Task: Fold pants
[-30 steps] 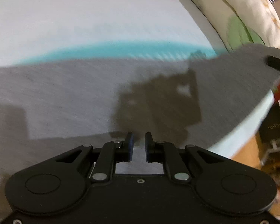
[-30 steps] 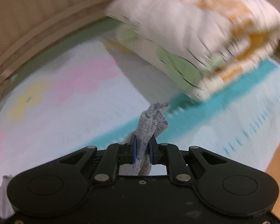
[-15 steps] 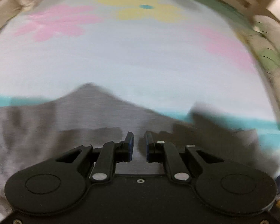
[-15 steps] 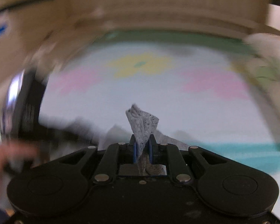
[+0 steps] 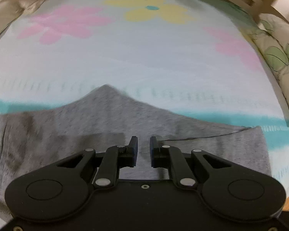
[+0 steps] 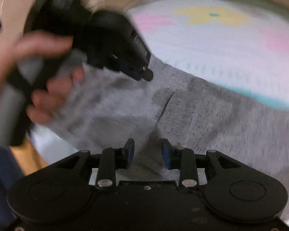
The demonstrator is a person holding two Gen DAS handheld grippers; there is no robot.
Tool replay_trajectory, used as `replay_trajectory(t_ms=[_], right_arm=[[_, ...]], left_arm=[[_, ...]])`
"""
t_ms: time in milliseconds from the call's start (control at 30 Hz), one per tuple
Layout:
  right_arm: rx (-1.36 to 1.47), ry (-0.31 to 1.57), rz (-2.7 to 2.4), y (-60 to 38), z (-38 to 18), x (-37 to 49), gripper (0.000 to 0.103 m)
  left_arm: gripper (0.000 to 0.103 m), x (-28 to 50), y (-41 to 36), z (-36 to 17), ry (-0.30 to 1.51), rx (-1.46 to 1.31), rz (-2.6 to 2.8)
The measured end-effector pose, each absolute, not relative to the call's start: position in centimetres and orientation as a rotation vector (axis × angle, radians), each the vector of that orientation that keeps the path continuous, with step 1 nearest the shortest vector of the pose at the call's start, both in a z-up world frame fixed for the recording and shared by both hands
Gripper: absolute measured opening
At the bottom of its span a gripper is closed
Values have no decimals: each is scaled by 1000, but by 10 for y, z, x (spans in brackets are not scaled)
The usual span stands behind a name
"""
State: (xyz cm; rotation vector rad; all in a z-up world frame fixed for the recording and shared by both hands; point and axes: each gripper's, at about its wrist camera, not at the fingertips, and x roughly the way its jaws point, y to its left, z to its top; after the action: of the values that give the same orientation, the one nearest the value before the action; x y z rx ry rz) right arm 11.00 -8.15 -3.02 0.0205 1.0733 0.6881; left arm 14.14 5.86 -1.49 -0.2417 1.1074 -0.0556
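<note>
right gripper (image 6: 148,153): jaws opening, gap about medium. a fold of the grey pants (image 6: 202,115) lies between the blue pads, but the pads do not look pressed on it; cloth appears to be slipping free. judgement: this is the release at the end of a fold.

left gripper (image 5: 144,150): jaws narrow, small gap, nothing pinched between them as far as the left wrist view shows; grey fabric lies under and ahead of the tips. seen from the right wrist view, the left gripper (image 6: 133,65) hangs just above the pants, ahead and to the left of the right fingers, a hand (image 6: 38,80) around its handle.

pants lie flat on the flowered sheet (image 5: 144,53), long axis running side to side across both sets of fingers. a peaked edge points away from the left tips; a layer edge runs to their right.

judgement: both grippers are over the cloth; the right is nearer the doubled edge.
</note>
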Motion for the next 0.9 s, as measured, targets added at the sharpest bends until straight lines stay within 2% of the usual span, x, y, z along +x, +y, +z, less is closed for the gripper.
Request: replay_trajectory(t_ms=[267,333,400,433,533,600,700,767,900], right_arm=[[220,978,332,-175,-13,158,35],[262,995,236,-196,-21,178,30],[258,1028,185,-209,-32,193,15],[250,1054,164,-213,-39,199,3],[278,1170,109,-225,-68,208,3],[281,1229,83,-235,-84,200,0],[281,1217,62,-234,-74,194,0],[247,1199,70,-227,-59,187,4],[218,1311,67,-223,-48,165,6]], left_arm=[[16,134,13,-15,1112,-151,-205],[16,129,3,-21,1126,-115,-225],[16,120,-5,-27,1161,-81,-247],[16,115,-9,-31,1184,-69,-264],[18,97,-15,-47,1263,-41,-307],[22,82,-16,-49,1229,-10,-313],[23,71,-23,-43,1199,77,-326],[23,67,-21,-40,1205,68,-317],[24,63,-9,-39,1221,-14,-291]])
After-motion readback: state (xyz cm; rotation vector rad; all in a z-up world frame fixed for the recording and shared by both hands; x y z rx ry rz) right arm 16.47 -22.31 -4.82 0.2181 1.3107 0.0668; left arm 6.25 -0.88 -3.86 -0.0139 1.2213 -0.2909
